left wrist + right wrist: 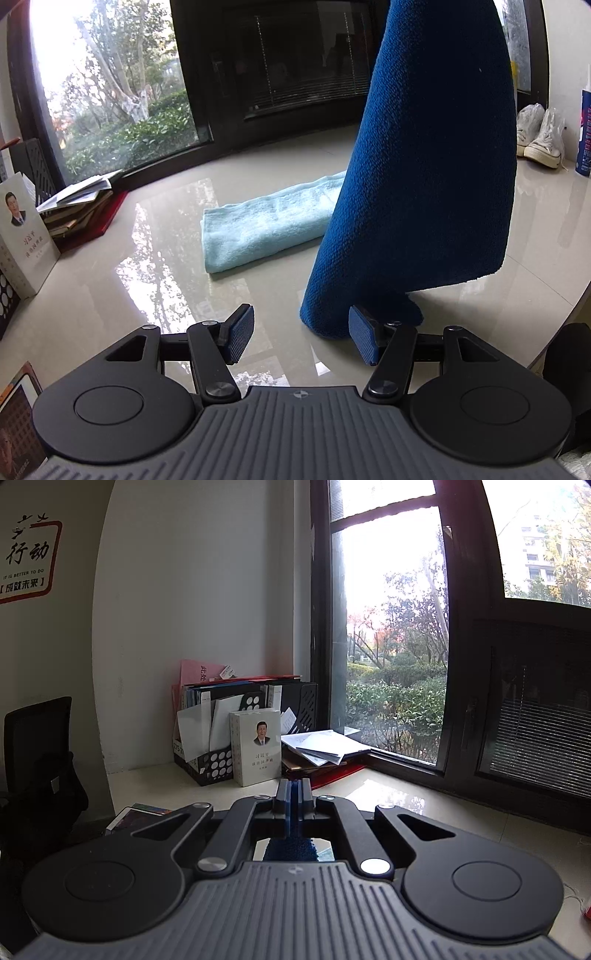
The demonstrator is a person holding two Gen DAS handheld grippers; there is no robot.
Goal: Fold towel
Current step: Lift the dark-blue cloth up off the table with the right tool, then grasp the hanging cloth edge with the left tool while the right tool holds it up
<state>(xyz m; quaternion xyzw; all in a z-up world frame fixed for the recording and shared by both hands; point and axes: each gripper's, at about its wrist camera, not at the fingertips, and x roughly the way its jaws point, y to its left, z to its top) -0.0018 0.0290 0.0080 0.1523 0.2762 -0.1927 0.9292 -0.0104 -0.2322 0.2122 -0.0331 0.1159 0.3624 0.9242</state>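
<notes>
A dark blue towel point(424, 177) hangs from above in the left wrist view, its lower end resting on the glossy table point(147, 258) just beyond my left gripper's right pad. My left gripper point(301, 338) is open and empty, low over the table. A folded light blue towel point(258, 225) lies on the table behind it. My right gripper point(294, 794) is shut on the dark blue towel point(291, 845), which shows as a blue strip between the pads and hangs down below them, held high above the table.
A white book point(22, 236) and a stack of books and papers point(81, 206) stand at the left by the window. White shoes point(539, 136) and a bottle point(585, 133) sit at the far right. A file rack point(236, 727) stands against the wall.
</notes>
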